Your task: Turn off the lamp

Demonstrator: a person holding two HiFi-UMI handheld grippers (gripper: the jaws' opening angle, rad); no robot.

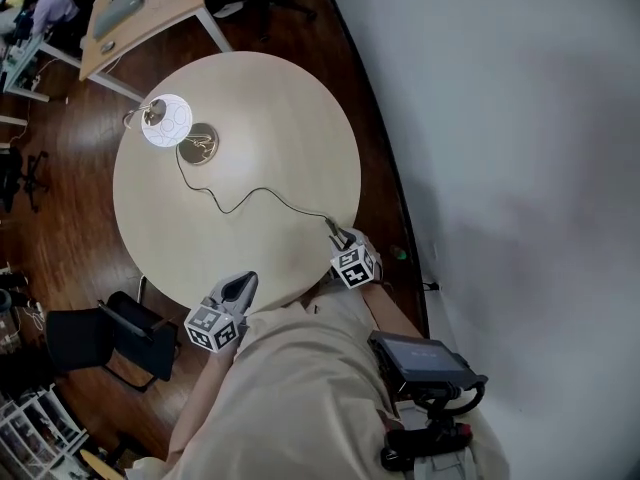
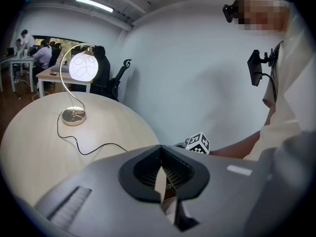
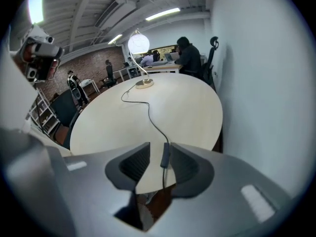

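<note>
**Right gripper spread about the cord switch, lamp lit**

Right gripper (image 3: 160, 151) is held at the near edge of the round desk (image 1: 270, 118) with its jaws apart. The dark inline switch (image 3: 165, 155) stands between them, closer to the right-hand jaw, and is not clamped. Left gripper (image 2: 160, 149) is held further along the same edge, its jaws brought together at the tips with nothing between them.

Black-and-white square markers are carried on each gripper's cube; no letters can be made out on them.

From the switch a thin black cord (image 1: 250, 193) is laid in loose curves across the bare desk to the round brass base (image 1: 200, 144) of the lamp (image 1: 165, 120). The lamp is set at the far side, its white globe glowing and marked with swirled lines.

A black chair (image 1: 110, 333) is parked beside the desk. Seated people and a second desk (image 1: 140, 13) are seen beyond the lamp.
</note>
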